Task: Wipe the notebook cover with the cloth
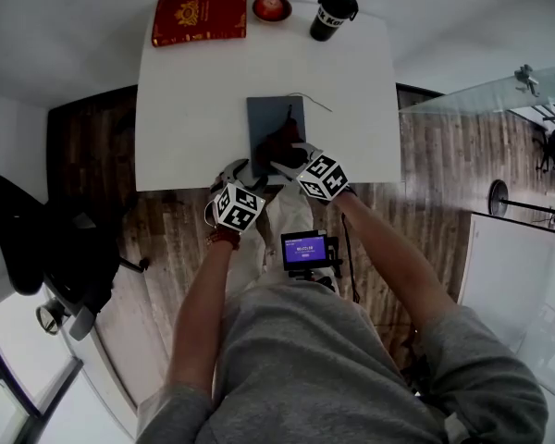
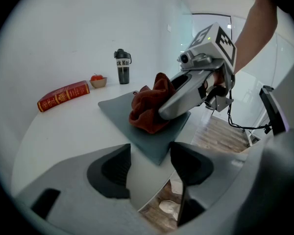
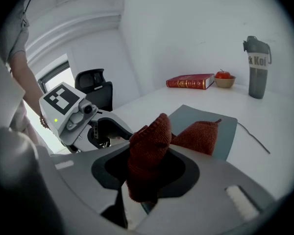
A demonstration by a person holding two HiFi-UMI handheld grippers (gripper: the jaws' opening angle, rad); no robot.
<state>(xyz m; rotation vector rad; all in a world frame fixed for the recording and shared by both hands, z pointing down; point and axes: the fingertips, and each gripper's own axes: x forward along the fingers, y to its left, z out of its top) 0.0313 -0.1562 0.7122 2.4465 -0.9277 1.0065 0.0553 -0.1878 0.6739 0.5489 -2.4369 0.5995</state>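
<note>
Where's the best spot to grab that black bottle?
Probably round the bottle at its straight middle, jaws level, coming from the person's side: it stands upright and slim, with bare table before it and a small bowl close on its left.

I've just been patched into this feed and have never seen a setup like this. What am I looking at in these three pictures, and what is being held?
There is no robot here: a person holds a two-jaw tool in each hand. The head view comes from a camera on the person's head, looking down on a white table. The other two views come from cameras riding on each tool, looking along its jaws.

A grey notebook lies near the table's front edge. At the far edge are a red book, a small bowl and a dark bottle.

The right tool is shut on a dark red cloth, which rests on the notebook. The left tool has its jaws apart with nothing between them, at the table's near edge.
</note>
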